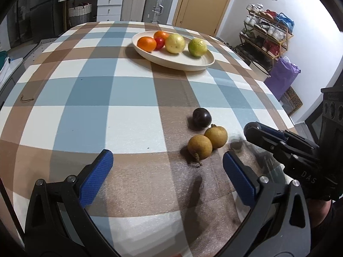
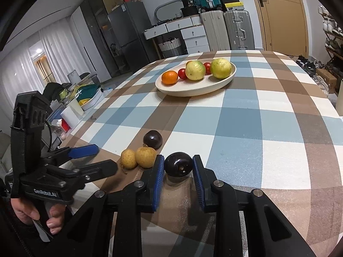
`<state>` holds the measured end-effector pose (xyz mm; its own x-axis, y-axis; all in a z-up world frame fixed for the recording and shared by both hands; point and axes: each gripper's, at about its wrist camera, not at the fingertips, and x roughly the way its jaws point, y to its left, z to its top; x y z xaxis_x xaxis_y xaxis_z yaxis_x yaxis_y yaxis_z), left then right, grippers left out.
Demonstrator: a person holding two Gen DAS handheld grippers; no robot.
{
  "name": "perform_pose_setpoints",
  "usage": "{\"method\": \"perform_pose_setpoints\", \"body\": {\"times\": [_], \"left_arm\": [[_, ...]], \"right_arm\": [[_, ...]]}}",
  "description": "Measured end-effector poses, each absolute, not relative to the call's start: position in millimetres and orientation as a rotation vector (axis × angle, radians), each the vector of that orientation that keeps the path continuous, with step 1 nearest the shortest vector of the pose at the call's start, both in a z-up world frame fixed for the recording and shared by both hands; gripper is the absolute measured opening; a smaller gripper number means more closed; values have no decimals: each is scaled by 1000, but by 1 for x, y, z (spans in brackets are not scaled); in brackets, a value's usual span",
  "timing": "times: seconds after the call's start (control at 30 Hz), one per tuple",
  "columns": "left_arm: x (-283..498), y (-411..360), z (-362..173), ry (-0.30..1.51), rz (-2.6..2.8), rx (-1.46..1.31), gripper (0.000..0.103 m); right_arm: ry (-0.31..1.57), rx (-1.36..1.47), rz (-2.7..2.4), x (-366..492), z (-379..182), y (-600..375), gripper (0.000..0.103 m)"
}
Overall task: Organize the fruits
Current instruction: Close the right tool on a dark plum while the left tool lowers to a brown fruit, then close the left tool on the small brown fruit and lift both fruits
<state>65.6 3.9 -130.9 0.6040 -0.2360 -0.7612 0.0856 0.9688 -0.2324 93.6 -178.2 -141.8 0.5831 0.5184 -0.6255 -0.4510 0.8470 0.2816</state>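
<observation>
My right gripper is shut on a dark purple plum, its blue pads pressing both sides, low over the checked tablecloth. Just left of it lie two brown round fruits, and a second dark plum sits behind them. In the left wrist view that plum and the brown pair lie ahead of my left gripper, toward its right finger. That gripper is open with nothing between its pads. A cream oval plate farther back holds an orange, tomatoes and two yellow-green citrus fruits.
The table's right edge drops off toward a purple bag and a shoe rack. Off the left edge stands a cluttered side surface. A hand grips the left tool's handle.
</observation>
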Motion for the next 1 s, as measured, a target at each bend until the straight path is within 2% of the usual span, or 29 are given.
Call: {"method": "perform_pose_setpoints", "body": {"times": [0.13,0.2,0.4,0.5,0.57,0.6,0.63,1.0], "left_arm": [[70,-1,-131,901,-202,-159,101],[73,-3,-132,905,-208,-149,97],[78,-9,-134,899,-249,-112,75],[80,-10,-134,898,-292,-116,57],[80,-11,-134,900,-320,-110,34],[80,-13,-135,908,-345,-104,26],[80,-14,-135,910,-360,-89,23],[88,-3,-114,866,-371,-110,23]], "right_arm": [[753,97,569,93,-141,-180,27],[753,102,571,93,-141,-181,27],[752,119,565,92,-144,-187,27],[752,125,567,91,-145,-189,27],[747,127,570,91,-145,-189,27],[745,128,572,90,-144,-189,27],[741,129,575,90,-143,-189,27],[667,148,627,95,-119,-186,27]]}}
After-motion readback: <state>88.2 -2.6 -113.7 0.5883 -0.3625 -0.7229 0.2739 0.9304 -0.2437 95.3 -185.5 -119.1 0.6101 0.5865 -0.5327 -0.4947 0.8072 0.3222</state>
